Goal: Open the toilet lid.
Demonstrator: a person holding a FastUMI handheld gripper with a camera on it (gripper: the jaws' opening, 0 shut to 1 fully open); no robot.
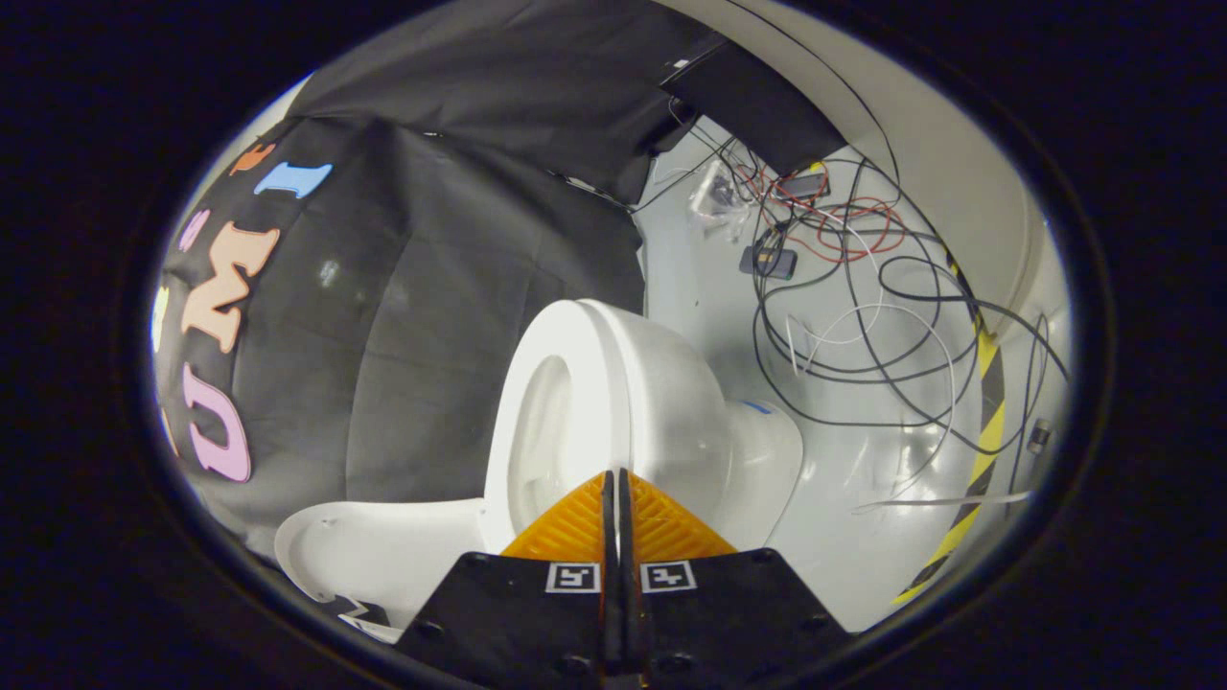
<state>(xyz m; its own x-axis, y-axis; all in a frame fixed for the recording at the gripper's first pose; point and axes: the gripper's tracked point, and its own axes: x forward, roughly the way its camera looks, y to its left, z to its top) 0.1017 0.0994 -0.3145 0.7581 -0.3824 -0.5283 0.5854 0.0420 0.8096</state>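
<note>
The gripper point(616, 484) is pressed closed on nothing. Just beyond its tips sits the toilet point(613, 402), bowl exposed; the toilet lid point(383, 546) lies swung back, left of the fingers. Probably only a clean withdrawal remains, clear of the cables point(863, 316) farther right.

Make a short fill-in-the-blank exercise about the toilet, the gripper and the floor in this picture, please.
1. The gripper's two fingers are pressed ____, with nothing between them.
2. The lid of the toilet is already ____.
3. Just beyond the fingers, the seat rings the ____ of the toilet.
4. Loose ____ lie tangled on the floor past the toilet.

Missing words: together; open; bowl; cables
</note>
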